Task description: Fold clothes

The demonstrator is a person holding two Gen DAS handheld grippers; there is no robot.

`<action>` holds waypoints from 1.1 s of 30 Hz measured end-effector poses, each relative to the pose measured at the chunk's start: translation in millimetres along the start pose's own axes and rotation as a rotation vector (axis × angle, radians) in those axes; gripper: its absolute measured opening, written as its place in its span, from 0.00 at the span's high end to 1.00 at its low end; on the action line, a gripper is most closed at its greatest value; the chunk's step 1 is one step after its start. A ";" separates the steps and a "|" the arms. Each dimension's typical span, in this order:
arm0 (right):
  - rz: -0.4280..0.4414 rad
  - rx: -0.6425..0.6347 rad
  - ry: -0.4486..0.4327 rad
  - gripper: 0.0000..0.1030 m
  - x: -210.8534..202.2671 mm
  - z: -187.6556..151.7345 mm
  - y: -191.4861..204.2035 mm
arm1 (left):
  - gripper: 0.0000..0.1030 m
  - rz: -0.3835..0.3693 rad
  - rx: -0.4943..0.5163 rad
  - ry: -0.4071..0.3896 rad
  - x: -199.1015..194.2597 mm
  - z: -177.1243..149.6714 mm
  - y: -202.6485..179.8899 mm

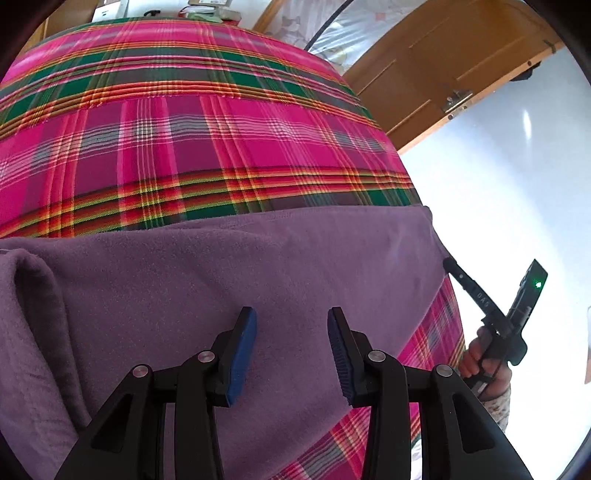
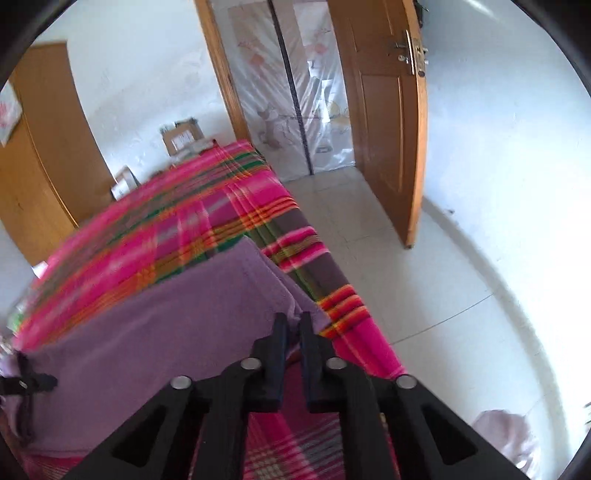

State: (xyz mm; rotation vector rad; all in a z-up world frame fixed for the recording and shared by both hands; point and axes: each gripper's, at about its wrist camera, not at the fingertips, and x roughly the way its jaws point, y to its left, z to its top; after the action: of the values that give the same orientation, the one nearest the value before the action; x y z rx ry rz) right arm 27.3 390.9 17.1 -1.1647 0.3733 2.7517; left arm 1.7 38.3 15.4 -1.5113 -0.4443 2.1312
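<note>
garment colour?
Plain purple garment, fleece-like; clearest in left wrist view.

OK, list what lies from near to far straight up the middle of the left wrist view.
left gripper with its jaws apart → purple fleece garment → pink plaid cloth → clutter at the far edge, too small to identify.

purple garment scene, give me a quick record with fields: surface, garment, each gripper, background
surface: bed under a pink plaid sheet
garment: purple garment lying flat on the sheet, a fold bunched at its left side
left gripper: open, above the garment, nothing between its pads
right gripper: shut on the garment's edge near the bed's side
background: wooden door, pale tiled floor
</note>
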 end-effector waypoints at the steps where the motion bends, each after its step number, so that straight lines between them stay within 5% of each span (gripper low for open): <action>1: -0.006 -0.003 0.002 0.95 -0.1 -0.4 -0.1 | 0.60 -0.002 -0.003 0.002 0.1 -0.1 0.8; 8: 0.025 0.062 0.032 0.93 7.7 1.3 -12.1 | 0.60 0.000 -0.004 0.004 1.8 -0.1 0.7; 11: 0.017 0.060 0.029 0.84 7.0 1.6 -13.0 | 0.60 0.004 0.000 0.000 2.1 -0.5 0.1; 14: 0.028 0.064 0.021 0.62 5.8 2.6 -15.4 | 0.60 0.004 0.000 -0.002 2.1 -0.5 0.0; 18: 0.045 0.053 0.031 0.57 10.4 6.5 -14.8 | 0.60 0.003 -0.004 -0.003 2.4 -0.3 0.7; 30: -0.059 -0.071 0.067 0.54 23.3 8.2 8.2 | 0.60 -0.002 0.032 -0.003 7.3 -2.7 -12.5; 33: -0.063 -0.090 0.068 0.60 23.7 7.8 11.0 | 0.60 -0.003 0.036 -0.005 7.9 -4.2 -15.3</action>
State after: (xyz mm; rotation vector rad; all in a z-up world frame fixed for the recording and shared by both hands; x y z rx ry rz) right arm 3.2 383.1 7.2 -1.2707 0.2179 2.7060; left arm 6.5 55.3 15.9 -1.4846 -0.4073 2.1304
